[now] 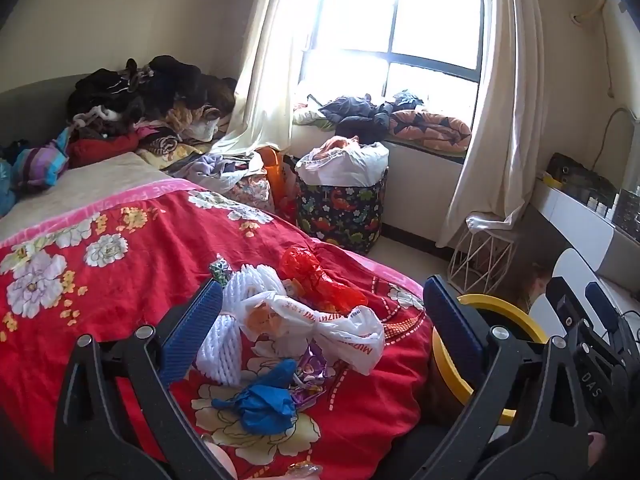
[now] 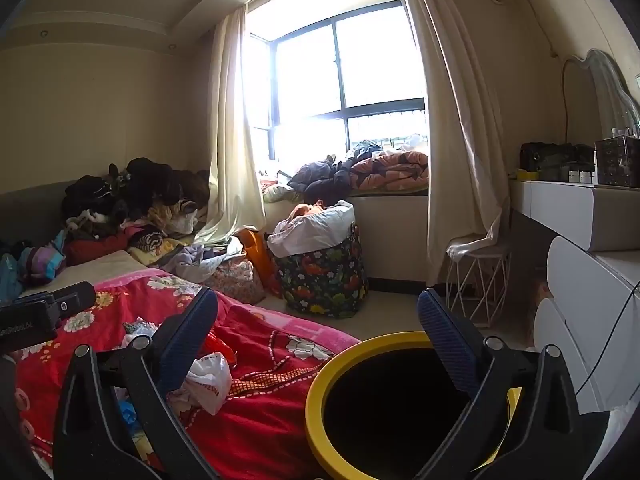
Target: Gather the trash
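Left hand-held gripper (image 1: 322, 312): spread, empty, above white bag (image 1: 320, 324) on bed (image 1: 100, 280)
Right hand-held gripper (image 2: 318, 328): spread, empty
Bin (image 2: 320, 376): beside bed
Technique: pinch bunched plastic centrally; lift clear

Left gripper (image 1: 320, 312) jaws wide apart over white plastic bag (image 1: 320, 324) on bed (image 1: 100, 248), yellow-rimmed bin (image 1: 496, 312) at three o'clock.

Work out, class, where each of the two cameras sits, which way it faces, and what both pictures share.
Left wrist: sits on the left gripper, tilted down at the trash on the red blanket; own open fingers show, plus the right gripper.
Right wrist: sits on the right gripper, nearly level, over the yellow-rimmed bin; own open fingers show.
Shared: window, white plastic bag, bin.
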`<state>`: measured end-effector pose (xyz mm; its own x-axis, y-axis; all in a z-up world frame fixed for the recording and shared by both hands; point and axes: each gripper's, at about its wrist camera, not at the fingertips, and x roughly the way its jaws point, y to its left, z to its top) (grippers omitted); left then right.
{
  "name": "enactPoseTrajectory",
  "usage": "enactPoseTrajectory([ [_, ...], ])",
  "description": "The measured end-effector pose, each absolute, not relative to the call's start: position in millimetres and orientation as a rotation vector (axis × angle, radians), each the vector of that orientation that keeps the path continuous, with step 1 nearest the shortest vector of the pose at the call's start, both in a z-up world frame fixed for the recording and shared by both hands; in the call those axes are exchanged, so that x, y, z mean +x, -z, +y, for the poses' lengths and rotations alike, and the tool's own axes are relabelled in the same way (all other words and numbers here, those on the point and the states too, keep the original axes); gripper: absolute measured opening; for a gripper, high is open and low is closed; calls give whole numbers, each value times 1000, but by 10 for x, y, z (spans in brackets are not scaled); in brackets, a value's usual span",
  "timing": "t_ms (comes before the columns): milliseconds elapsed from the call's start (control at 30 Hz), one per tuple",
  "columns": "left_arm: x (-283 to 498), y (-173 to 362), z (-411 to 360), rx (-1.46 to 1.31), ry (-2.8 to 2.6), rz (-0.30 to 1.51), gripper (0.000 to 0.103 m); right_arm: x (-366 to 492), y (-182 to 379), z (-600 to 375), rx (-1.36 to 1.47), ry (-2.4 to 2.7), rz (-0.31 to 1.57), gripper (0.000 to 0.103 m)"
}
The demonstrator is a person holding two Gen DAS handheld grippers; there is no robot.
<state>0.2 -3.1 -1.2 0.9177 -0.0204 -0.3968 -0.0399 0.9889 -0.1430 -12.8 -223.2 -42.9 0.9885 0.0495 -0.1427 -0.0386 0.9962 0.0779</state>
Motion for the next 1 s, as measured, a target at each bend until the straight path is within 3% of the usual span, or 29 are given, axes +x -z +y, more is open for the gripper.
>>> enactPoseTrajectory([
  [1000,-26,0,-45,-149,-8,402,92,-94,500,-2250,69,-49,150,97],
])
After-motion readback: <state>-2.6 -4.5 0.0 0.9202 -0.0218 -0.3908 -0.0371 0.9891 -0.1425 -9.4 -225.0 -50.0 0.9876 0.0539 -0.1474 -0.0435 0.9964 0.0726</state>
